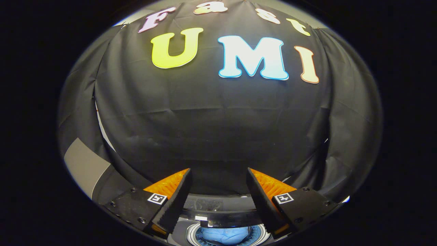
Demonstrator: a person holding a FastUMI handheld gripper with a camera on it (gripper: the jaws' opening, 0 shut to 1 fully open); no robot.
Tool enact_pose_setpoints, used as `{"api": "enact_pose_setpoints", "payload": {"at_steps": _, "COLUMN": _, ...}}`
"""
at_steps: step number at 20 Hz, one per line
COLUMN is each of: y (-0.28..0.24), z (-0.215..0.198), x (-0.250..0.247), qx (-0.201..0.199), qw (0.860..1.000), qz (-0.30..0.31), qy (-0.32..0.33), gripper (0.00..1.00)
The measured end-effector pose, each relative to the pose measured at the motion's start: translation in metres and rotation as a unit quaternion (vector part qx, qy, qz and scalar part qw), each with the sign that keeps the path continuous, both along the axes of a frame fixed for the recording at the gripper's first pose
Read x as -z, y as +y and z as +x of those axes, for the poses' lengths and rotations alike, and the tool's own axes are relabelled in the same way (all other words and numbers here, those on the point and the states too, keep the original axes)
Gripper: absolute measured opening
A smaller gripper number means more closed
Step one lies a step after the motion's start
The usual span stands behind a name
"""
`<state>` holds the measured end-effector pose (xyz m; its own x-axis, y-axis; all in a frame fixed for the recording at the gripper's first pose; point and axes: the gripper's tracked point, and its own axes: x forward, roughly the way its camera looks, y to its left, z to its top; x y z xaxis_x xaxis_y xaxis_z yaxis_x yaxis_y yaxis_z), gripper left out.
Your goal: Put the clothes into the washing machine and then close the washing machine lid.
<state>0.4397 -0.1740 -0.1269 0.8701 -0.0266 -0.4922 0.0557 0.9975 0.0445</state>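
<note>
My gripper (218, 177) hangs with jaws wide, holding nothing, above one washing machine (218, 213); one blue garment (223, 235) lies in its drum, lid up.

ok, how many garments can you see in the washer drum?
1: a light blue cloth garment in the round washing machine drum, below and between the open hand-held gripper's fingers. More may be hidden underneath.
</note>
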Motion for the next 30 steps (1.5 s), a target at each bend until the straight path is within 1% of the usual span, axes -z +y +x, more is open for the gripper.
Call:
{"api": "enact_pose_setpoints", "payload": {"at_steps": 5, "y": 0.001, "z": -0.011, "x": -0.002, "qx": 0.003, "qw": 1.0, "qz": -0.002, "qy": -0.025, "gripper": 0.98}}
{"api": "enact_pose_setpoints", "payload": {"at_steps": 10, "y": 0.001, "z": -0.021, "x": -0.002, "qx": 0.003, "qw": 0.999, "qz": -0.005, "qy": -0.034, "gripper": 0.98}}
{"api": "enact_pose_setpoints", "payload": {"at_steps": 12, "y": 0.002, "z": -0.024, "x": -0.004, "qx": 0.001, "qw": 0.999, "qz": -0.006, "qy": -0.049, "gripper": 0.98}}
{"api": "enact_pose_setpoints", "payload": {"at_steps": 17, "y": 0.004, "z": -0.048, "x": -0.001, "qx": 0.004, "qw": 0.998, "qz": -0.008, "qy": -0.067, "gripper": 0.98}}
{"api": "enact_pose_setpoints", "payload": {"at_steps": 20, "y": 0.006, "z": -0.079, "x": 0.006, "qx": 0.009, "qw": 0.997, "qz": -0.006, "qy": -0.078, "gripper": 0.98}}
{"api": "enact_pose_setpoints", "payload": {"at_steps": 23, "y": 0.012, "z": -0.121, "x": 0.029, "qx": 0.013, "qw": 0.997, "qz": -0.004, "qy": -0.078, "gripper": 0.98}}
{"api": "enact_pose_setpoints", "payload": {"at_steps": 25, "y": 0.021, "z": -0.159, "x": 0.062, "qx": 0.01, "qw": 0.999, "qz": 0.006, "qy": -0.053, "gripper": 0.98}}
{"api": "enact_pose_setpoints", "payload": {"at_steps": 27, "y": 0.021, "z": -0.201, "x": 0.088, "qx": 0.018, "qw": 0.999, "qz": 0.014, "qy": -0.036, "gripper": 0.98}}
{"api": "enact_pose_setpoints", "payload": {"at_steps": 30, "y": 0.024, "z": -0.257, "x": 0.09, "qx": 0.018, "qw": 0.998, "qz": 0.019, "qy": -0.048, "gripper": 0.98}}
